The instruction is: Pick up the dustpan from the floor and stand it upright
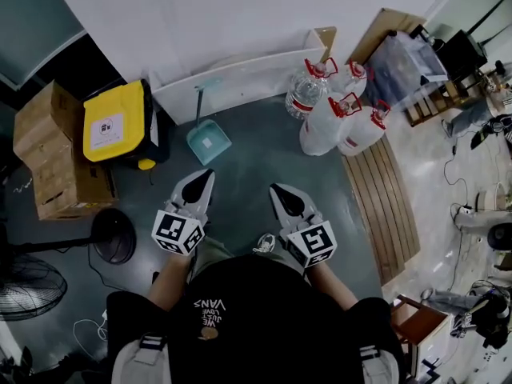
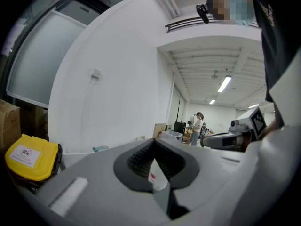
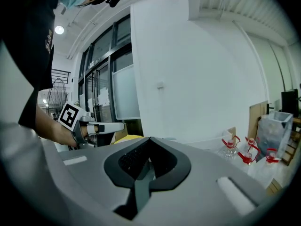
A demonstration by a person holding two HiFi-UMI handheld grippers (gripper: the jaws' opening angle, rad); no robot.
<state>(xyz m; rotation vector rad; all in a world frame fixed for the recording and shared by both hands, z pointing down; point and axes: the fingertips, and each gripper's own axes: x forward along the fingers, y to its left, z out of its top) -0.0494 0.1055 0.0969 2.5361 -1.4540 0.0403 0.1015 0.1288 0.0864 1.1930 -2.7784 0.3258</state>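
Several cardboard boxes (image 1: 48,146) are stacked at 9 o'clock. Beside them, at 10 o'clock, a bin (image 1: 114,122) with a yellow lid is pushed back against the wall (image 1: 240,14). Both seem parked there to keep the middle free. A long white panel (image 1: 248,74) runs along the foot of that wall from 11 to 12 o'clock. A cluster of big water jugs (image 1: 324,122) with red handles stands at 1 o'clock, close together at the panel's end.

The teal dustpan (image 1: 208,138) is at 11 o'clock ahead of the person. Its pan is on the floor (image 1: 256,154) and its handle points up, leaning on the white panel. That prop is likely what keeps it from tipping, so it looks already upright and the job looks done.

The left tongs (image 1: 206,174) and the right tongs (image 1: 277,189) are held side by side in front of the person's waist. They point toward the wall and are well apart from the dustpan. Each pair is pressed together with nothing between. This reads as an idle carry, not a reach.

The floor is smooth and a dark grey-green, with bare space between the person and the dustpan. At 3 o'clock a slatted wooden board (image 1: 392,206) lies where the dark floor gives way to paler ground strewn with cables. A fan (image 1: 24,286) sits at 8 o'clock. The wall is plain white, glazed panes stand off to its left, and an open hall stretches away to its right.
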